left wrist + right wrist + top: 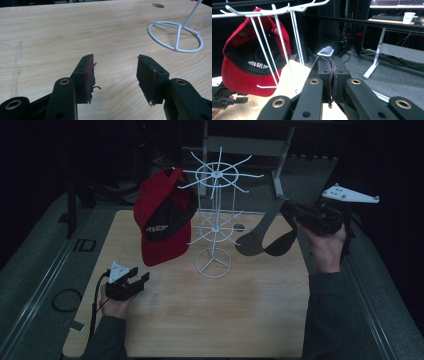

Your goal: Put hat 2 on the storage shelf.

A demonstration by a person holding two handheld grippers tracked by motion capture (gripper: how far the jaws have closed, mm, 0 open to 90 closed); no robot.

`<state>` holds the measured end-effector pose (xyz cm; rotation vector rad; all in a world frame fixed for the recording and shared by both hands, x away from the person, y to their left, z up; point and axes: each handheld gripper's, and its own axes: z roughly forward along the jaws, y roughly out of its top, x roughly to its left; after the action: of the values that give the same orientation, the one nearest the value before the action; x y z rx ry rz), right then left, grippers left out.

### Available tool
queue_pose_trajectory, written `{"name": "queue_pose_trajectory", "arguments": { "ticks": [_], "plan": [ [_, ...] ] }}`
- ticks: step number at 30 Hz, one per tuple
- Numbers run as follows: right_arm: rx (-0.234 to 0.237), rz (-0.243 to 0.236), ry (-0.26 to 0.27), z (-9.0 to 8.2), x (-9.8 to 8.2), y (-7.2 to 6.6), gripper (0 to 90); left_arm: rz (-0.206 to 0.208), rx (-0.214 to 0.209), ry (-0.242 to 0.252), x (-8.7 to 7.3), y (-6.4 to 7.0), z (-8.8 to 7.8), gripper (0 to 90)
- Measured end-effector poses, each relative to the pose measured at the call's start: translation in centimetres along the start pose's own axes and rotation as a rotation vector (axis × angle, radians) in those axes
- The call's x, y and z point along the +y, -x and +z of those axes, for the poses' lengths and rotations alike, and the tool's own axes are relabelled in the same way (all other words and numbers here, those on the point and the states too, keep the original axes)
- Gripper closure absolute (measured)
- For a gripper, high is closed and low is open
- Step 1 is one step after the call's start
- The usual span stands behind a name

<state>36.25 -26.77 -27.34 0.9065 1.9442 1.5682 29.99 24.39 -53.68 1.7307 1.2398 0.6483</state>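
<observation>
The left gripper (134, 282) rests low on the wooden table (210, 310), jaws apart and empty. The right gripper (292, 212) is clamped on the strap of a grey cap (262, 242), which dangles beside the white wire hat rack (216, 210). A thin pinch (strap only) could slip, or the swinging cap could snag an arm and tip the rack. Farther off, a red cap (162, 217) hangs there; no containers are present.

Black tongs (141, 281) – brass-ringed screw holes, grey plates – dark sleeves (107, 340).
</observation>
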Motion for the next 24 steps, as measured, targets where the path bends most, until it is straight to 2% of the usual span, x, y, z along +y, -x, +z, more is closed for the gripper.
{"name": "queue_pose_trajectory", "arguments": {
  "ticks": [24],
  "plan": [
    [0.02,-0.023,0.026,0.4,2.5,-1.2,87.8,-0.003,-0.004,0.005,0.0,0.0,-0.1,48.9]
  ]
}}
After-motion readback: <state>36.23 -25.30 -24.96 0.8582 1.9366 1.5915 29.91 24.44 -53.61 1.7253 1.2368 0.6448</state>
